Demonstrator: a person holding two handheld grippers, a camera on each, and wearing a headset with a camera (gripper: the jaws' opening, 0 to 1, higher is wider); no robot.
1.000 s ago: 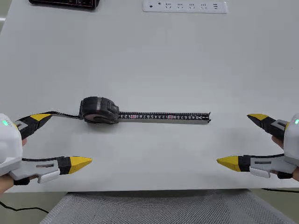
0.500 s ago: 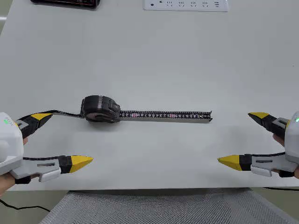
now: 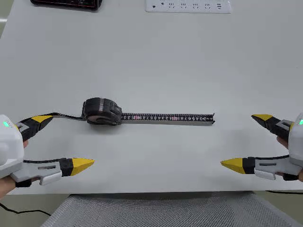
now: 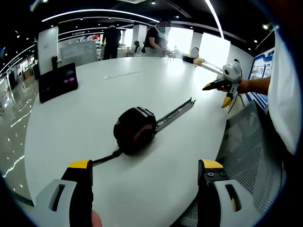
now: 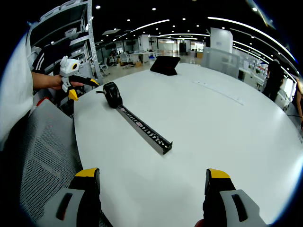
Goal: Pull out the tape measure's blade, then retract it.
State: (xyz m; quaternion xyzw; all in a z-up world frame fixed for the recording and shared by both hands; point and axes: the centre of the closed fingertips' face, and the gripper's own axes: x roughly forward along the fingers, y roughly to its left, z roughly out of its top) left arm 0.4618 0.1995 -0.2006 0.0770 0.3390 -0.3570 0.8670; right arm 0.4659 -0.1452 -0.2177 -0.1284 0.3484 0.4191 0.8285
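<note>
Both my left tool [image 3: 66, 140] and right tool [image 3: 242, 140] hang wide open and empty, flanking the tape measure [image 3: 101, 111], which lies on the desk [image 3: 151, 56] with its blade [image 3: 165, 117] drawn out rightward. My head view catches a power strip [image 3: 188, 5] at the far edge — the left gripper view instead shows people [image 4: 154, 38] beyond. Nothing has shifted since a second ago.

The tape measure's blade [image 3: 165, 117] carries a row of pale scale numerals and tick marks along its dark face, but the digits are too small to read one by one. No brand can be made out on the case [image 3: 101, 111]. A blue wall board [image 4: 263, 60] bears print too blurred to read.
</note>
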